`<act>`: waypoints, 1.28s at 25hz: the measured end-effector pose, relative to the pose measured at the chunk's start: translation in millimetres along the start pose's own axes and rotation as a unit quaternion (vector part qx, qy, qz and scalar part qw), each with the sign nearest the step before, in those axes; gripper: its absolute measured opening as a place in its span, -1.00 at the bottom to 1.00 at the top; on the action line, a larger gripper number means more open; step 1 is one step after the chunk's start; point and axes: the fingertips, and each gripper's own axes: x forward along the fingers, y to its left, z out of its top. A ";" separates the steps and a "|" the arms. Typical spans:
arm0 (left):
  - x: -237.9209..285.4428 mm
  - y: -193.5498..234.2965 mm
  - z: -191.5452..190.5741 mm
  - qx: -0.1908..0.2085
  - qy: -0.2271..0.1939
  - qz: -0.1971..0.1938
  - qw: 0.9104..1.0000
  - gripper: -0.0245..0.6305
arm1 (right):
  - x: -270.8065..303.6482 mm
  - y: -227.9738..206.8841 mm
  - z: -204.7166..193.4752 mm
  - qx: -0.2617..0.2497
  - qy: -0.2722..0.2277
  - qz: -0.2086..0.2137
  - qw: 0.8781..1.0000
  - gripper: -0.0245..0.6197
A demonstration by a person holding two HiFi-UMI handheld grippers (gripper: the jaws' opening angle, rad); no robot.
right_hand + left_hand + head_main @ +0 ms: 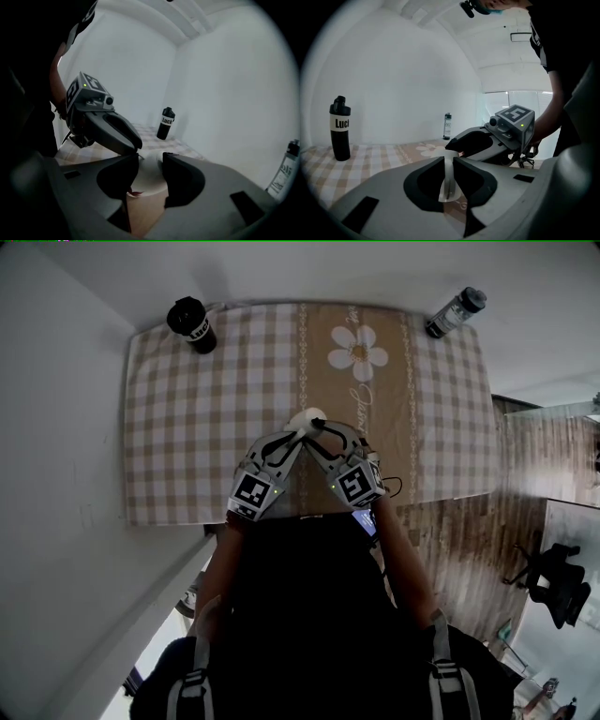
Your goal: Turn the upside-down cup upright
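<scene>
Near the middle of the table's [187, 409] near edge, both grippers meet on the white cup [310, 414]. The left gripper [449, 159] is clamped on the cup's thin wall, seemingly to steady it. The right gripper [150, 156] has closed against its wider body, likely to roll it upright. A black bottle [192, 324] stands well apart at the far left corner.

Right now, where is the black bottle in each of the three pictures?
Head view: black bottle at the top left.
Left gripper view: black bottle at the far left.
Right gripper view: black bottle near the centre.
Shared landmark: clear bottle with a dark cap, in all three.
</scene>
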 end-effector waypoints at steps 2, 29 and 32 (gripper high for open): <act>-2.3 0.7 -2.5 -0.002 0.003 0.001 1.000 -0.72 | 1.1 1.7 -0.3 -0.002 0.001 0.004 1.000 -0.37; -28.6 10.6 -41.0 0.005 0.042 0.008 0.999 -0.72 | 30.5 22.3 -21.1 0.116 0.012 0.053 0.992 0.05; -29.9 9.4 -44.3 0.004 0.051 0.008 0.999 -0.72 | 30.8 25.3 -21.7 0.106 0.018 0.055 0.993 0.06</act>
